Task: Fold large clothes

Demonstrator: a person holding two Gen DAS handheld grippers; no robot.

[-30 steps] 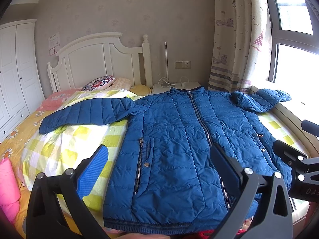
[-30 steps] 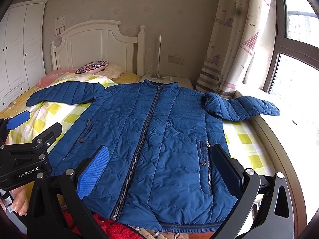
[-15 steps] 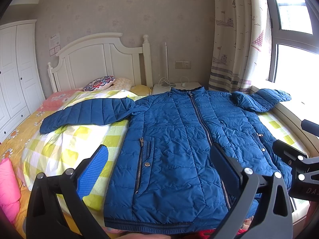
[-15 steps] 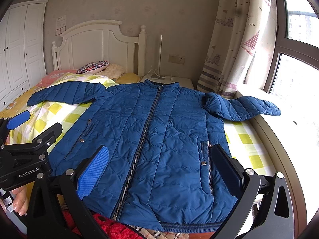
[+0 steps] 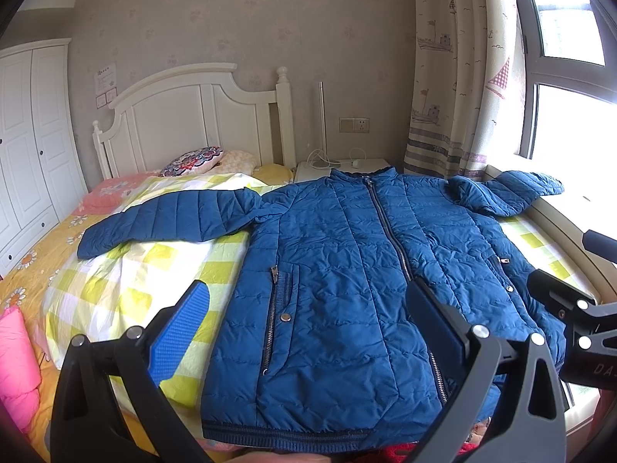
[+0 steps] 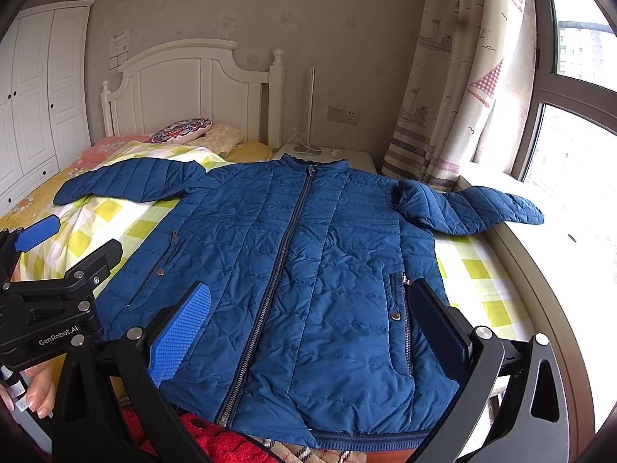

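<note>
A blue quilted puffer jacket [image 5: 347, 270] [image 6: 300, 270] lies flat and zipped on the bed, front up, with both sleeves spread out to the sides. Its left sleeve [image 5: 169, 220] rests on the checked quilt; its right sleeve [image 6: 474, 210] reaches the window sill. My left gripper [image 5: 308, 320] hovers open above the hem near the left pocket, holding nothing. Over the hem near the right pocket, my right gripper [image 6: 308, 320] hangs open and empty. Each gripper shows at the edge of the other's view.
A yellow-green checked quilt [image 5: 127, 281] covers the bed. The white headboard [image 5: 185, 115], pillows [image 5: 193, 156] and a nightstand [image 5: 339, 166] stand behind. A curtain [image 6: 443, 96] and window sill [image 6: 540, 289] border the right. A red knit item [image 6: 216, 440] lies below the hem. A hand [image 6: 38, 389] holds the left gripper.
</note>
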